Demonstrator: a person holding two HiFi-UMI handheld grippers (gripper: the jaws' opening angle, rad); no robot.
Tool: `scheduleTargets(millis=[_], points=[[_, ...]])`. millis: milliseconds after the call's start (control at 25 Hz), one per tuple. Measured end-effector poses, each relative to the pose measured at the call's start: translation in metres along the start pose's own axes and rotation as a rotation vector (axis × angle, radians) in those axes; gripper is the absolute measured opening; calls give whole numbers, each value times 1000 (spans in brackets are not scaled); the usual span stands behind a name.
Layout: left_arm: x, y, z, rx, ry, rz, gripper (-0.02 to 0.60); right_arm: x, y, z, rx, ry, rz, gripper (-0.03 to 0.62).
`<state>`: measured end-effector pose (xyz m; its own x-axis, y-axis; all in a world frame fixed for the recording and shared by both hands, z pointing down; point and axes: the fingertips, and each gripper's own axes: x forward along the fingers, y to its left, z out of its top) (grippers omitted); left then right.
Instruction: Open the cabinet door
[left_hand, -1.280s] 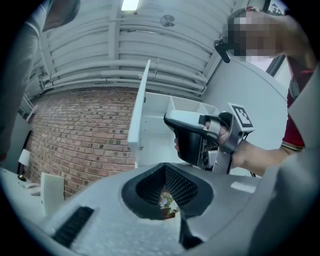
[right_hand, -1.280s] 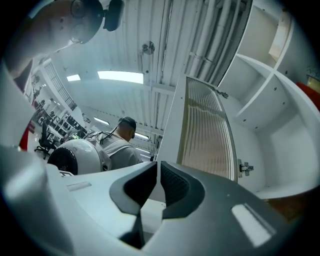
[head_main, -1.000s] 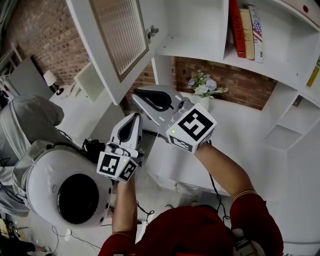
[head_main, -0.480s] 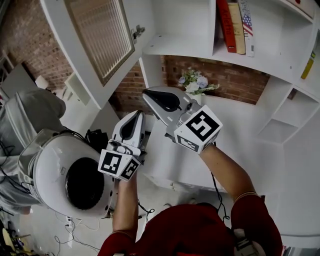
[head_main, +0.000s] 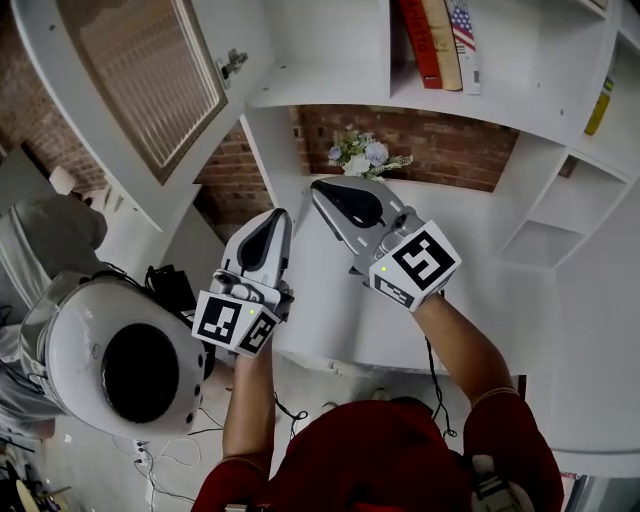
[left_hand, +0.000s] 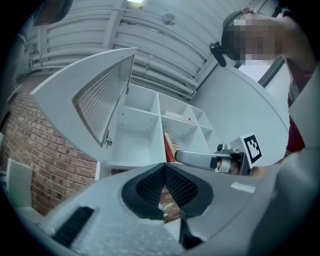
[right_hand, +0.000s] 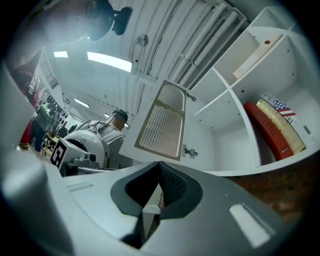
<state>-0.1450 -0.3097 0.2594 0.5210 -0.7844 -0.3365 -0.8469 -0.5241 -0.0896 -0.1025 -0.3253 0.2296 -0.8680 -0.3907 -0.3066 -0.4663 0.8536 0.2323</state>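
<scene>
The white cabinet door (head_main: 130, 85), with its ribbed glass panel, stands swung open at the upper left, its hinge (head_main: 232, 63) on the cabinet side. It also shows in the left gripper view as the door (left_hand: 97, 107) and in the right gripper view as the door (right_hand: 162, 122). Both grippers hang below the cabinet and touch nothing. My left gripper (head_main: 278, 214) is shut and empty, its jaws (left_hand: 164, 166) meeting at the tips. To its right, my right gripper (head_main: 318, 186) is shut too, with nothing between its jaws (right_hand: 160, 164).
Books (head_main: 435, 40) stand on the open shelf at top right. A small flower bunch (head_main: 362, 155) sits before a brick wall (head_main: 450, 145). A white desk (head_main: 330, 310) lies below the grippers. A round white machine (head_main: 110, 355) and cables are on the floor at left.
The right gripper has drawn away from the door's lower edge, rightward and down. The left gripper has shifted along with it. The door stays open.
</scene>
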Motion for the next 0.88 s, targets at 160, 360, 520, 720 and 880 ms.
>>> scheduleTargets(millis=[160,360,520,720,880], points=[[30,2,-15,-14,7,-36,2,-12,-31,-20,-9,23,-60,12],[41,-5,-20,-9,8,-48,2,-29,-40,-27,-9,30,-89,12],[45,-7,-24,-9,14,-48,2,-39,-42,-33,-11,37,-108,12],[49,-13,-29,-11,23,-54,2,-47,-45,-42,5,46,-126,11],[50,-16,-32,-12,25,-63,2,-50,-46,-48,18,54,-131,11]])
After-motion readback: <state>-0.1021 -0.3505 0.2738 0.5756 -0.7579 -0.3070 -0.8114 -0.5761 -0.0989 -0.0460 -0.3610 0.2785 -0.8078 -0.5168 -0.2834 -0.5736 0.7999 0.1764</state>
